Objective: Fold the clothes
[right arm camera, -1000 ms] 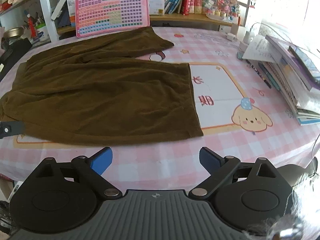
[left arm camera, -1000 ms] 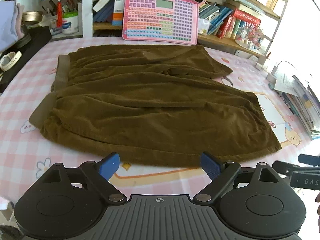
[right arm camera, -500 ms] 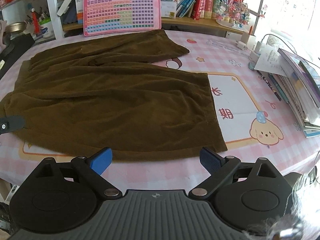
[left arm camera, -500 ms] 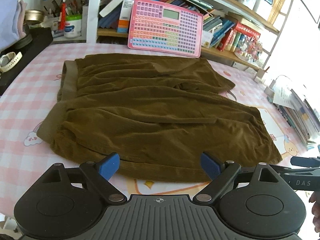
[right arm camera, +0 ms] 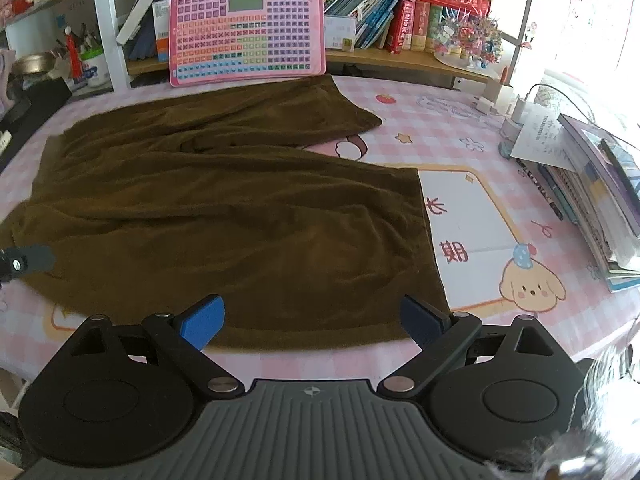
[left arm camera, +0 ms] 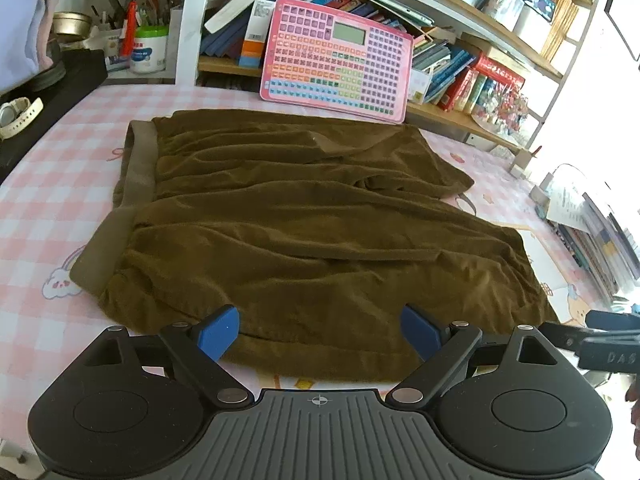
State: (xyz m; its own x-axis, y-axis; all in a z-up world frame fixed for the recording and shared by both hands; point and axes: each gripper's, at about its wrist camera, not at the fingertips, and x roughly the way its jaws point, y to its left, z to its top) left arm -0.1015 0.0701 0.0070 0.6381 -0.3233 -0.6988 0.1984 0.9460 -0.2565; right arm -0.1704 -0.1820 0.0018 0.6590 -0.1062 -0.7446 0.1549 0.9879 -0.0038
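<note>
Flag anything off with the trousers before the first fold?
The trousers lie flat but rumpled, and the legs splay apart: the far leg angles away from the near leg. No damage shows. Both grippers are open, empty.

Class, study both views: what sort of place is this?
Probably a home study or child's room: crowded bookshelves, a pink learning tablet and a cartoon-print checked tablecloth under brown trousers laid out for folding.

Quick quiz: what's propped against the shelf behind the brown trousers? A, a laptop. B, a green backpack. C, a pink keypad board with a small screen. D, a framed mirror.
C: a pink keypad board with rows of coloured keys and a small screen leans against the shelf just behind the brown trousers.
</note>
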